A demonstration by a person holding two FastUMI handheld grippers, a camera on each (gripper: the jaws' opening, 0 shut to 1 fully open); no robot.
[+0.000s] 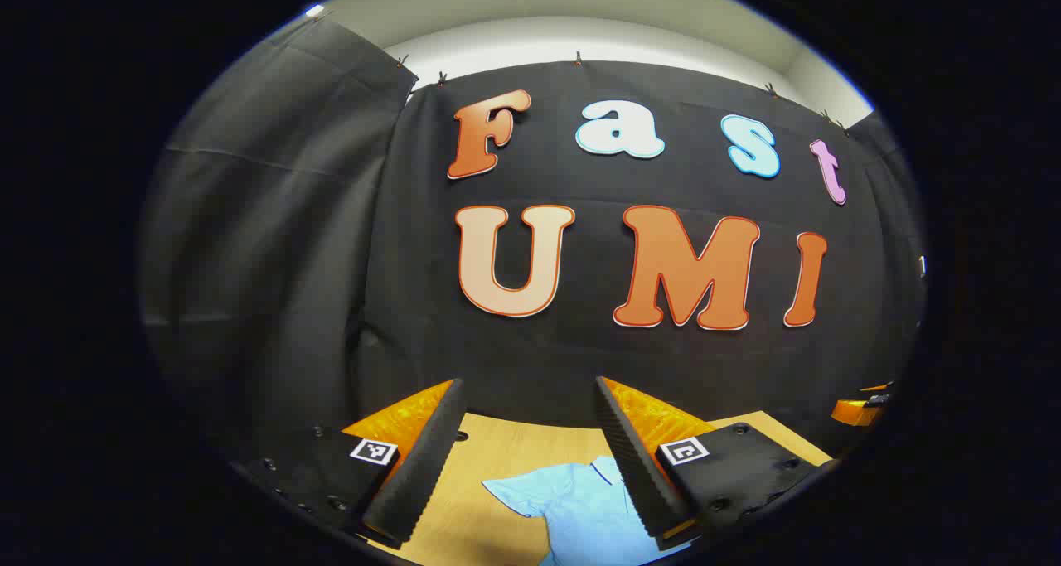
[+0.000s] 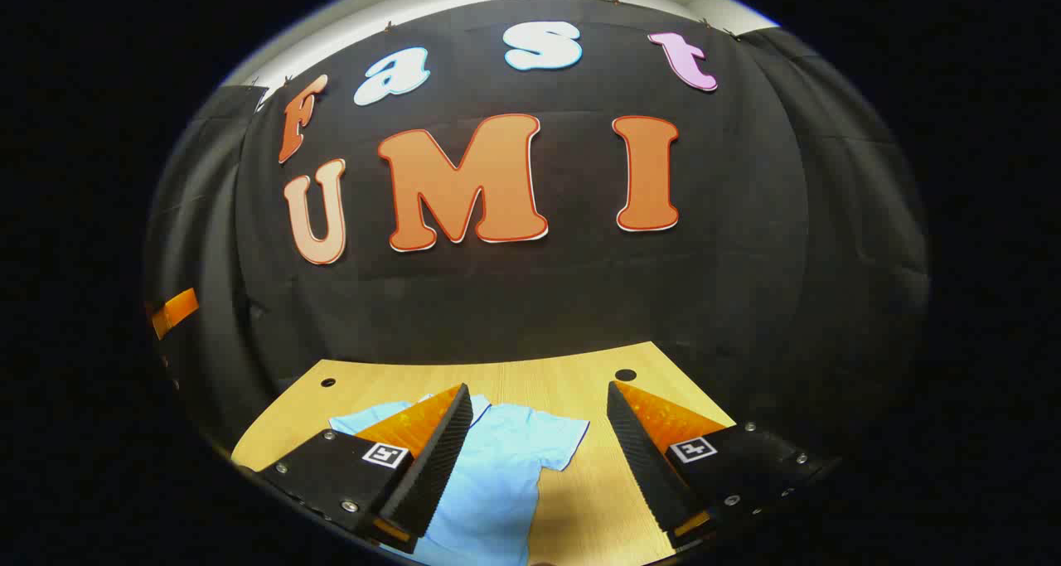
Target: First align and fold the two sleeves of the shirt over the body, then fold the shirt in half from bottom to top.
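Note:
A light blue short-sleeved shirt (image 1: 572, 508) lies flat on the wooden table (image 1: 506, 450), collar toward the booth wall, both sleeves spread out. In the left gripper view my left gripper (image 1: 524, 458) hovers open above the shirt's left sleeve and collar, nothing between its fingers. In the right gripper view the same shirt (image 2: 497, 475) shows its right sleeve (image 2: 559, 440) spread out. My right gripper (image 2: 535, 458) hangs open over that side, holding nothing. The shirt's lower part is hidden below both views.
The wooden table (image 2: 580, 375) ends at the black cloth wall; two round holes (image 2: 626, 374) sit near its far edge. An orange part of the other gripper (image 1: 858, 408) shows at the far right of the left gripper view.

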